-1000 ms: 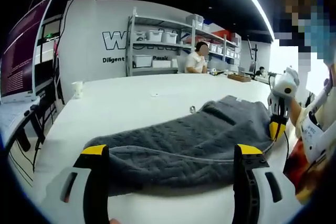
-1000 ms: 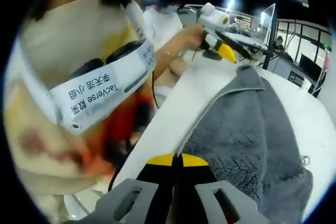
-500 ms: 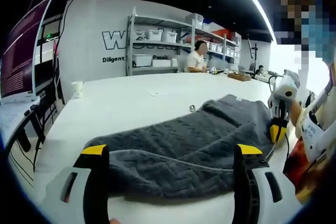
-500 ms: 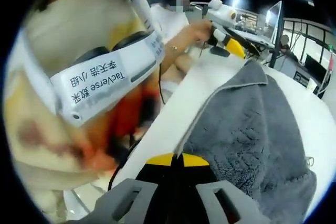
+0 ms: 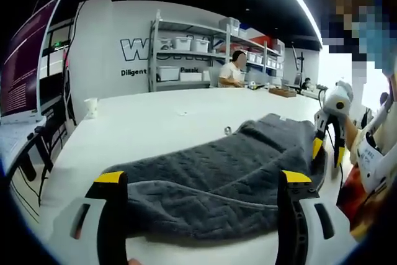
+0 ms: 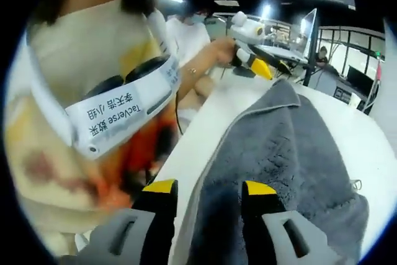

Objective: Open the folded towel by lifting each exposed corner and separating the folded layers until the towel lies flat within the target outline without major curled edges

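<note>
The right gripper has parted its jaws, releasing the grey towel, which lies on the white table. The left gripper stays apart, empty.

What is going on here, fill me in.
A person is spreading out a grey towel on a white table with a hand-held gripper in each hand. The right gripper is open, with the towel's edge lying between its jaws. The left gripper is open too, pointing at the towel's other end without gripping it. The towel is mostly spread, though its near edge looks doubled over.
</note>
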Demonstrator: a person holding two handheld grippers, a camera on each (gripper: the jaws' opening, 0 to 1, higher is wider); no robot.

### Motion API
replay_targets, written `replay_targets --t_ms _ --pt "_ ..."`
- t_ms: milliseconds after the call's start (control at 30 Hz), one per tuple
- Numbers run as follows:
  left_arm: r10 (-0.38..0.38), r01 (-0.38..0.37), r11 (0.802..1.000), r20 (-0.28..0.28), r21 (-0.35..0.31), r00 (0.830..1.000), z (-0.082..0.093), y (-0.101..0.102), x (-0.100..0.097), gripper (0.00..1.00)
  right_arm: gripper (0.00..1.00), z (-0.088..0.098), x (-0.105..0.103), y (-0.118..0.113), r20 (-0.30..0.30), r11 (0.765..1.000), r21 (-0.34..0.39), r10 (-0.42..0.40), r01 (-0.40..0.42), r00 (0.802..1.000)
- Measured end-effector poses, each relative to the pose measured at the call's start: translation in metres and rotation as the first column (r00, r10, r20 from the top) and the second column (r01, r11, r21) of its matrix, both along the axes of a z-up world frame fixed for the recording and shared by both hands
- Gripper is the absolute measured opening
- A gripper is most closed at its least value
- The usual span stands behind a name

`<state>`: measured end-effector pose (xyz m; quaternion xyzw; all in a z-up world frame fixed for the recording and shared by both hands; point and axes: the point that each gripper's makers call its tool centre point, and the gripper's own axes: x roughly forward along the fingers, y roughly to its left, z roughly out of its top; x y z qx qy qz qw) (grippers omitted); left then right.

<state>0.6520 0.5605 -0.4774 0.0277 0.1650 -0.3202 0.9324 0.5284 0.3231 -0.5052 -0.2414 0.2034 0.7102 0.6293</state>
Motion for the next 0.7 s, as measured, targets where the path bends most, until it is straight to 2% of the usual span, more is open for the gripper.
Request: replay_targets --t_ms 33,167,333,400,533,567,600,633,700 --pt "0.002 -0.002 1.000 0.001 -0.001 1.000 0.000 0.000 0.001 0.99 0.52 0.002 0.005 0.000 -0.004 1.000 0.012 -0.023 0.023 1.000" --pt "0.015 -0.015 1.000 0.003 0.000 1.000 0.001 0.003 0.008 0.99 0.68 0.010 0.030 -0.006 -0.003 0.990 0.049 -0.131 0.131 0.991" --pt "0.016 -0.016 1.000 -0.002 0.005 1.000 0.001 0.004 0.016 0.99 0.91 0.016 0.050 -0.016 -0.020 0.977 0.070 -0.200 0.201 0.980" --pt "0.016 -0.016 1.000 -0.001 0.008 1.000 0.002 0.004 0.019 0.99 0.98 0.018 0.064 -0.023 -0.023 0.965 0.085 -0.248 0.249 0.969" --pt "0.019 -0.019 1.000 0.000 0.019 1.000 0.004 0.006 0.026 0.99 0.99 0.021 0.080 -0.034 -0.037 0.941 0.096 -0.321 0.324 0.946" --pt "0.022 -0.022 1.000 0.001 0.020 1.000 0.005 0.007 0.028 0.99 0.99 0.021 0.081 -0.032 -0.054 0.927 0.103 -0.357 0.361 0.932" --pt "0.026 -0.026 0.999 0.003 0.019 1.000 0.006 0.009 0.031 0.99 0.99 0.006 0.059 -0.027 -0.058 0.917 0.114 -0.379 0.383 0.924" --pt "0.030 -0.030 0.999 0.004 0.015 1.000 0.006 0.010 0.034 0.99 0.99 -0.001 0.050 -0.025 -0.058 0.913 0.120 -0.386 0.390 0.921" --pt "0.032 -0.032 0.999 0.008 -0.006 0.999 0.007 0.013 0.042 0.99 0.99 0.000 0.060 -0.038 -0.056 0.890 0.130 -0.433 0.436 0.900"
